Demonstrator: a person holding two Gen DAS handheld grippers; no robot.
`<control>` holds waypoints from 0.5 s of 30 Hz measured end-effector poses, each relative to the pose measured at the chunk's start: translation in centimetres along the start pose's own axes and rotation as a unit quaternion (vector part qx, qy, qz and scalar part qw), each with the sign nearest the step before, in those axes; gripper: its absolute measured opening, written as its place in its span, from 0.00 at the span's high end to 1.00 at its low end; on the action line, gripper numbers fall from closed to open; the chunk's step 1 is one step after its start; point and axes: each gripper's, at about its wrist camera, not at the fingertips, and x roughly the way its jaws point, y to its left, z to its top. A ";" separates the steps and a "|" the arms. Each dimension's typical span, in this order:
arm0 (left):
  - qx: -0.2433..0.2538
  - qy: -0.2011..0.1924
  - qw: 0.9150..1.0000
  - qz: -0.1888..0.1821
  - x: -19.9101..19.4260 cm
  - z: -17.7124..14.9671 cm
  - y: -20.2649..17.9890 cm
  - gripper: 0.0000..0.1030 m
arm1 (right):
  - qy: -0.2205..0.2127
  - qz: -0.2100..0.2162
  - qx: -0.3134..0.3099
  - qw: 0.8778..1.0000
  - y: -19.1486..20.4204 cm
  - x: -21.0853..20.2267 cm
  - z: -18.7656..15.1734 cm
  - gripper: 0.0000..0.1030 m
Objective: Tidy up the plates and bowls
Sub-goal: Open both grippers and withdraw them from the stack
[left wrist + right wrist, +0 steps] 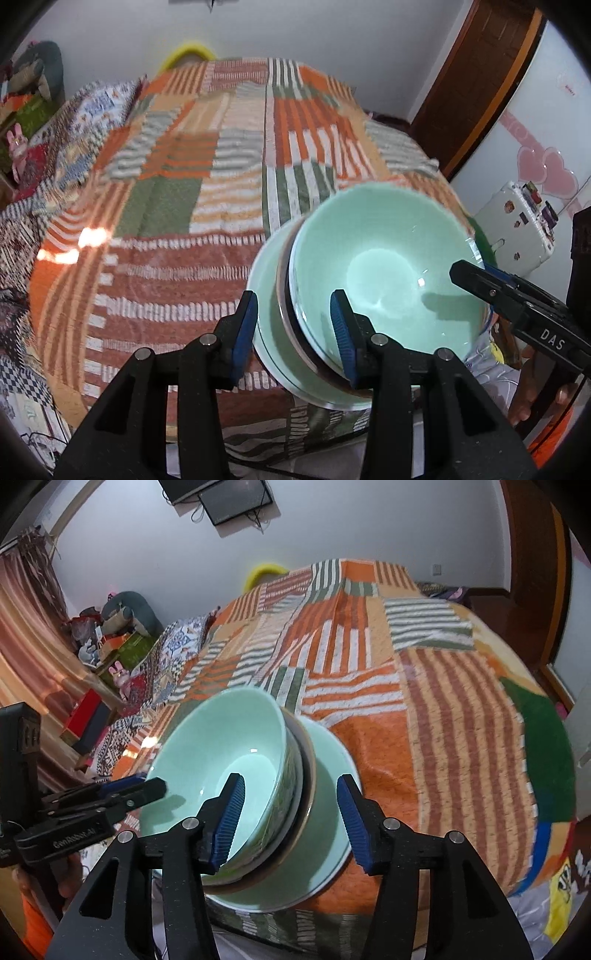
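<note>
Left wrist view: left gripper [293, 332] with jaws spread, straddling the near edge of a stack of crockery at the near right of a bed under a patchwork blanket [207, 192]. Blue pads [341, 334], one outside the stack, one inside the pale green bowl [384, 280] on top. Beneath the bowl, a pale green plate [267, 321]; between them a dark-rimmed dish, mostly hidden. Contact between pads and crockery not clear. Right gripper [476, 275] entering from the right over the bowl's far rim; its jaws seen side-on, state indeterminate here. Stack's lower edge cut off by the gripper body.

Right wrist view: right gripper [291, 812] with jaws apart, one pad inside the bowl [221, 760], the other outside the plate [332, 801]. Left gripper [147, 788] at the left, over the bowl's rim. Blanket [424, 701] blurred toward the far end.
</note>
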 end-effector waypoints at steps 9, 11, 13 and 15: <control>0.047 -0.155 0.987 0.008 -8.9 0.8 -3.2 0.52 | -0.088 0.000 -0.021 0.996 1.2 -6.0 1.2 0.46; 0.051 -0.183 0.982 0.002 -10.8 0.8 -3.6 0.50 | -0.116 0.002 -0.030 0.993 1.9 -7.8 1.4 0.45; 0.051 -0.209 0.976 -0.003 -12.4 0.9 -3.9 0.44 | -0.139 0.003 -0.037 0.990 2.5 -9.1 1.5 0.43; 0.053 -0.235 0.971 -0.008 -14.2 0.8 -4.2 0.42 | -0.163 0.004 -0.046 0.986 3.0 -10.6 1.6 0.43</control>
